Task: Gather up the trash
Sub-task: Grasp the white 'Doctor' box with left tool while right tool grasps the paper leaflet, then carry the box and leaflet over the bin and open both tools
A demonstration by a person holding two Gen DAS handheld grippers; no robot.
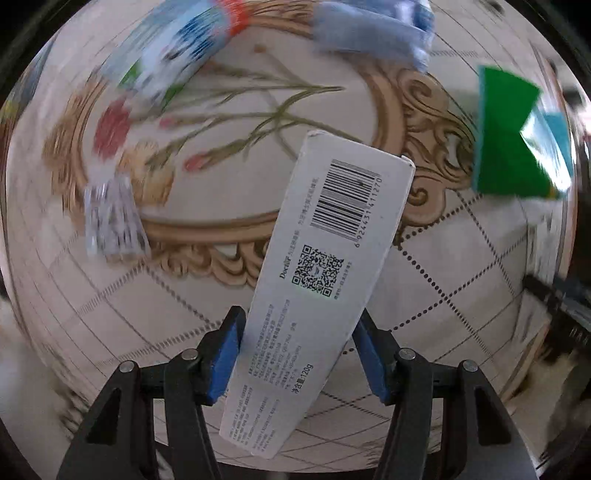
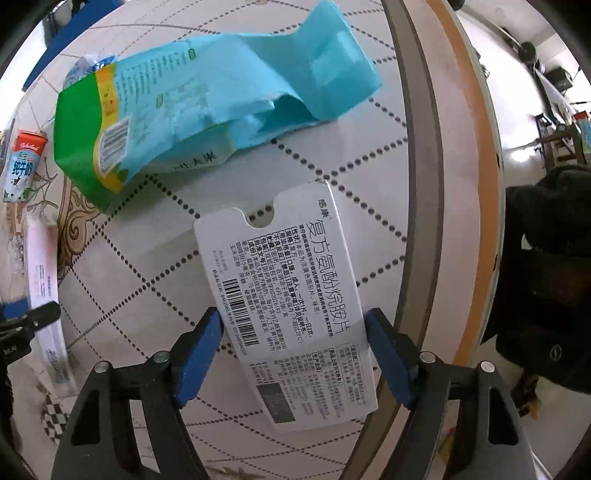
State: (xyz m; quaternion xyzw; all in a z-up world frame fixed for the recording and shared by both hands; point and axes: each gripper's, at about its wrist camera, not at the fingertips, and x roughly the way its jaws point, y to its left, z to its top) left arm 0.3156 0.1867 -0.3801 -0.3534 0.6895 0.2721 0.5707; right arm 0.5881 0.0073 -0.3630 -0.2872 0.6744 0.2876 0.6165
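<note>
My left gripper (image 1: 299, 354) is shut on a long white toothpaste box (image 1: 325, 266) with a barcode and QR code, held above the round table (image 1: 461, 277). My right gripper (image 2: 293, 354) is shut on a flat white medicine box (image 2: 291, 291) with black Chinese text, held over the table near its right edge. A crumpled green and turquoise bag (image 2: 177, 122) lies beyond the medicine box; it also shows in the left wrist view (image 1: 517, 144). A small milk carton (image 2: 22, 166) lies at the far left.
The table has a white quilted cover with a flower medallion (image 1: 221, 122). A blurred blue-white carton (image 1: 184, 48), a blue-grey packet (image 1: 373, 29) and a small printed wrapper (image 1: 110, 218) lie on it. The table rim (image 2: 443, 184) runs down the right, floor beyond. A white strip-like box (image 2: 44, 280) lies at left.
</note>
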